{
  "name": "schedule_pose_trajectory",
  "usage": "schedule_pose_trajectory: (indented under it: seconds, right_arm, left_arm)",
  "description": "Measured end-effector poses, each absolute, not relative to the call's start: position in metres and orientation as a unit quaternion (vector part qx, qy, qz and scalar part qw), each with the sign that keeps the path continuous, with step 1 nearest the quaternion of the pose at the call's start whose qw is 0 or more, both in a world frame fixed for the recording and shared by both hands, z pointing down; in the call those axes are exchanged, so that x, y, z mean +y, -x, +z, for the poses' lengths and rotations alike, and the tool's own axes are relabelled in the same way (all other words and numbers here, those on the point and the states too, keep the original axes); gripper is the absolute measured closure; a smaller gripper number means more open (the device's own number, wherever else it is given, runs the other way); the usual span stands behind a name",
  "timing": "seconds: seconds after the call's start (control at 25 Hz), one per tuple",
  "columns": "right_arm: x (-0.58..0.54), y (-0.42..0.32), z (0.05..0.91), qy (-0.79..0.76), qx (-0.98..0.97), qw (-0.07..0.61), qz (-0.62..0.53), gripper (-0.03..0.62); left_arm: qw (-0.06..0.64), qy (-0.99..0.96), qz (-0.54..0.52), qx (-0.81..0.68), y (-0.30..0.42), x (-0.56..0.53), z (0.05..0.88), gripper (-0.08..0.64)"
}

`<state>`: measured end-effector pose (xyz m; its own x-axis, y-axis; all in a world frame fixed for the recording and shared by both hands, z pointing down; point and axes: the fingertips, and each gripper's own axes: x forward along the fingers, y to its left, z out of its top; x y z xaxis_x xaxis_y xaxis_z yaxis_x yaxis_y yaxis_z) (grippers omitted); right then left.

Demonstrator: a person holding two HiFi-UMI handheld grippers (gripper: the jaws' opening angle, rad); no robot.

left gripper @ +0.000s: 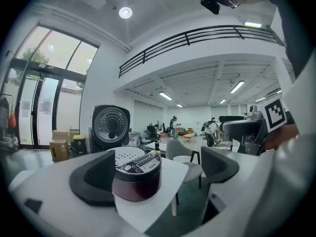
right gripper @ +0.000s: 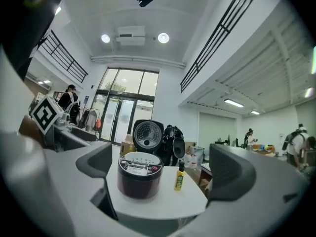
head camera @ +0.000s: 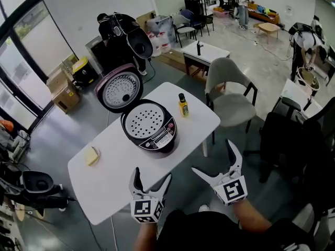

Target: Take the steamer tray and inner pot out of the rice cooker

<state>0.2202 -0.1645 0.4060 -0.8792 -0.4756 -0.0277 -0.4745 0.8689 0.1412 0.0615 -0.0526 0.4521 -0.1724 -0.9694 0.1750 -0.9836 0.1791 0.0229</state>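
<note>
A dark maroon rice cooker point(head camera: 150, 128) stands on the white table point(head camera: 112, 166) with its lid point(head camera: 119, 90) swung up behind it. The white perforated steamer tray point(head camera: 144, 121) sits in its top; the inner pot is hidden beneath. My left gripper point(head camera: 151, 183) hovers at the table's near edge, open and empty, with the rice cooker point(left gripper: 137, 177) seen ahead between its fingers. My right gripper point(head camera: 215, 159) is off the table's right edge, open and empty; the rice cooker point(right gripper: 140, 174) and steamer tray point(right gripper: 139, 157) lie ahead of it.
A small yellow bottle point(head camera: 183, 105) stands at the table's far right, near the cooker. A yellow sponge point(head camera: 92, 156) lies on the left part. A grey chair point(head camera: 229, 90) sits beyond the right corner. Another black cooker point(head camera: 125, 38) stands on the floor behind.
</note>
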Motion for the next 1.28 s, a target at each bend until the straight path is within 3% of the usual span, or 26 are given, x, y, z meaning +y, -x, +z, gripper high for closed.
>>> schedule_pose_trajectory:
  seconds: [0.8,1.28]
  right_arm:
    - [-0.261,-0.029,0.429,-0.160,-0.980,0.044,-0.108,0.006]
    - [-0.303,0.048,0.445,-0.116,-0.980,0.082,-0.137,0.008]
  left_arm:
    - [0.090,-0.584,0.028,-0.806,0.100,-0.129,0.468,0.043]
    - [0.104,-0.557,0.041,-0.823,0.164,-0.160,0.487,0.055]
